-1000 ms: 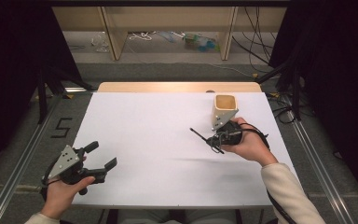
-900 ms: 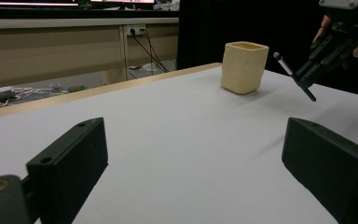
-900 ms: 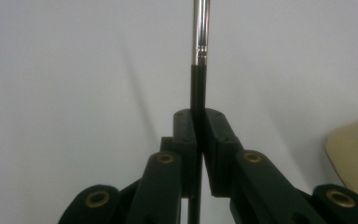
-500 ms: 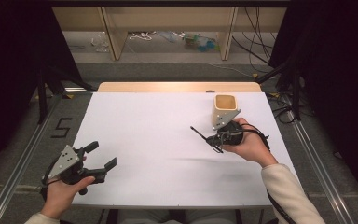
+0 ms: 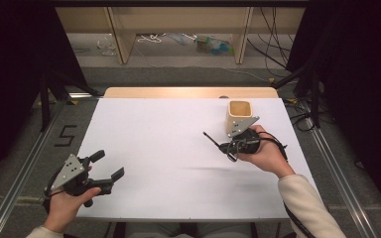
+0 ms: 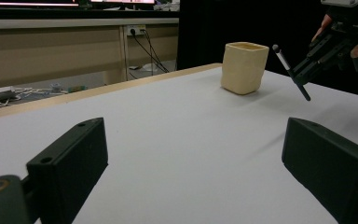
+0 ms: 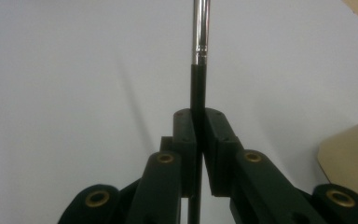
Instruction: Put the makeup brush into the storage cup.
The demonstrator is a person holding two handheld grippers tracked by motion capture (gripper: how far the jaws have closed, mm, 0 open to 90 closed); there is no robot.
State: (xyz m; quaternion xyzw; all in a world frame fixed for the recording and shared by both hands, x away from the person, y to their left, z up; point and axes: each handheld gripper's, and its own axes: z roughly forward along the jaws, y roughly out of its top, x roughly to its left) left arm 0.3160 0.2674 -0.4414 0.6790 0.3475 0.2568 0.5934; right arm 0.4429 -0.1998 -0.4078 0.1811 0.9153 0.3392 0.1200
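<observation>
Right hand-held gripper (image 5: 217, 143) carrying a pen (image 7: 200, 42) beside the beige cup (image 5: 239, 113)

It is clamping the black, silver-banded pen mid-shaft above the white bench (image 5: 178, 148), just near-left of the cup at the far right — the carrying step, I judge. Next it is needing a lift and a tilt so the pen's end clears the rim before dropping in. The left hand-held gripper (image 5: 110, 166) is waiting near-left — jaws wide apart, holding nothing.

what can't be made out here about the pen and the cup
- Thin black pen with a silver section in the shut right gripper: right gripper view, its far end is cut off by the top edge.
- Square cream cup: left gripper view, its inside is hidden behind its own wall.
- High view: the cup's near wall sits behind the right gripper's grey plate.
</observation>
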